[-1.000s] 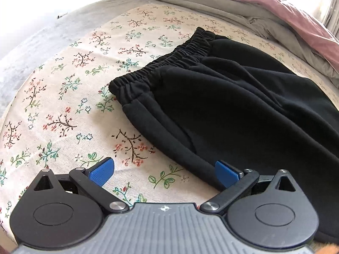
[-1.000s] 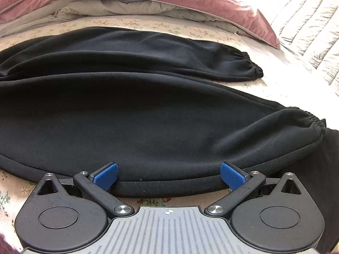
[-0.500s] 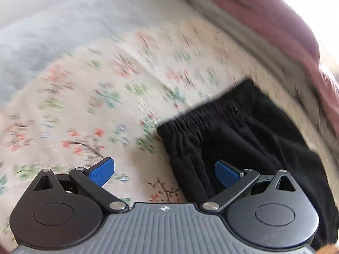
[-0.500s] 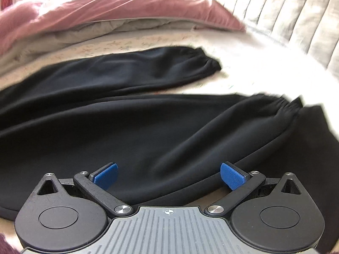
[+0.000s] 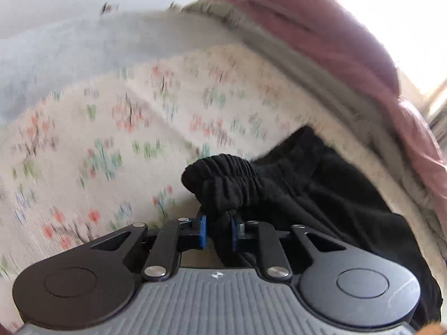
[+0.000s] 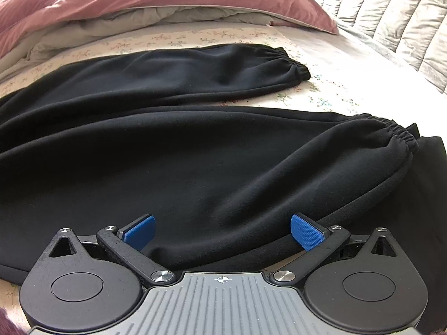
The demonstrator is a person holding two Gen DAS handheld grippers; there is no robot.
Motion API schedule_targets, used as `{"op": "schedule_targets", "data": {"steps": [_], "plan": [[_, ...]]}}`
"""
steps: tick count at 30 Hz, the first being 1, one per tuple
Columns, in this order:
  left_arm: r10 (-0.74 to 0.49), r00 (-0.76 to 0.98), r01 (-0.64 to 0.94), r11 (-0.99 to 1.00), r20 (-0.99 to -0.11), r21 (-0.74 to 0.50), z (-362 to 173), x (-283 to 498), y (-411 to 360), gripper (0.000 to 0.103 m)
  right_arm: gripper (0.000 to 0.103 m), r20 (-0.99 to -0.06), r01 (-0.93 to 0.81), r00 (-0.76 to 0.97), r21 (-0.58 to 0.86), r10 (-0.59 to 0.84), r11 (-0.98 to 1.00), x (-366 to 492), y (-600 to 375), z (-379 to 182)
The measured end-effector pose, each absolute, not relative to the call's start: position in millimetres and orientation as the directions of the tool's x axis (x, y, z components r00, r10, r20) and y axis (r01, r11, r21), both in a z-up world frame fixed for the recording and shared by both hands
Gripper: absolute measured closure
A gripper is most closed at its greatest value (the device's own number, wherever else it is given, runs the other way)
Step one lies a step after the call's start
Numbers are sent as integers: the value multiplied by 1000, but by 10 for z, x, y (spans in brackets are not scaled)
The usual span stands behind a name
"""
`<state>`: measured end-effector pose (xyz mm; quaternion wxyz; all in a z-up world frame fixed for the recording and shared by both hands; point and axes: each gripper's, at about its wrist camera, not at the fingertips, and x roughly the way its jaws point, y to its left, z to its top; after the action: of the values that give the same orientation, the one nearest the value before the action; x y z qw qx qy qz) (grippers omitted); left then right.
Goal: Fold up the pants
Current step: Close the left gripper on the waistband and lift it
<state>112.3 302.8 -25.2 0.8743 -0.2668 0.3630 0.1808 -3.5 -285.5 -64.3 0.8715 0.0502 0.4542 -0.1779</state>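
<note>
The black fleece pants point(image 6: 195, 145) lie spread across the bed with its floral-print sheet point(image 5: 117, 128), and everything else sits around them. At their left end, the left gripper point(image 5: 218, 233) has just been closing, and its blue pads point(image 5: 203, 231) now pinch a bunched corner of the gathered elastic waistband point(image 5: 223, 184), which humps up above the pads. Beyond the waistband, the sheet runs blurred toward a pale grey blanket point(image 5: 83, 44), with a dusty-pink duvet point(image 5: 321, 36) heaped past the pants' far edge.

Moving right, the two legs stretch side by side toward their elastic cuffs: the far cuff point(image 6: 290, 61) lies flat on the sheet, the near cuff point(image 6: 399, 136) rests on another piece of black fabric point(image 6: 435, 195). The right gripper point(image 6: 222, 231) hangs over the near edge of the near leg with its jaws wide apart, blue pads either side of the cloth fold and not pressing it. A quilted grey headboard point(image 6: 391, 14) stands beyond the cuffs.
</note>
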Motion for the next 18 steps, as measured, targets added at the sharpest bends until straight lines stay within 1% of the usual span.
{"op": "schedule_targets", "data": {"steps": [3, 5, 9, 14, 17, 18], "plan": [[185, 696, -515, 802, -694, -303, -129, 1008, 3124, 66, 0, -806, 338, 536, -67, -251, 939, -40, -2820, -635], [209, 698, -546, 774, -685, -320, -81, 893, 3285, 67, 0, -808, 317, 538, -70, -240, 946, -34, -2769, -643], [236, 659, -617, 713, -714, -333, -138, 753, 3643, 67, 0, -822, 267, 536, -50, -191, 962, -38, -2685, -660], [211, 656, -631, 680, -725, -373, -159, 634, 3809, 67, 0, -831, 253, 524, -54, -184, 966, 1, -2664, -682], [241, 648, -660, 651, -722, -375, -134, 597, 3915, 67, 0, -834, 254, 526, -33, -167, 967, -7, -2696, -671], [262, 640, -664, 660, -722, -350, -125, 610, 3898, 67, 0, -835, 250, 527, -29, -161, 968, -2, -2720, -658]]}}
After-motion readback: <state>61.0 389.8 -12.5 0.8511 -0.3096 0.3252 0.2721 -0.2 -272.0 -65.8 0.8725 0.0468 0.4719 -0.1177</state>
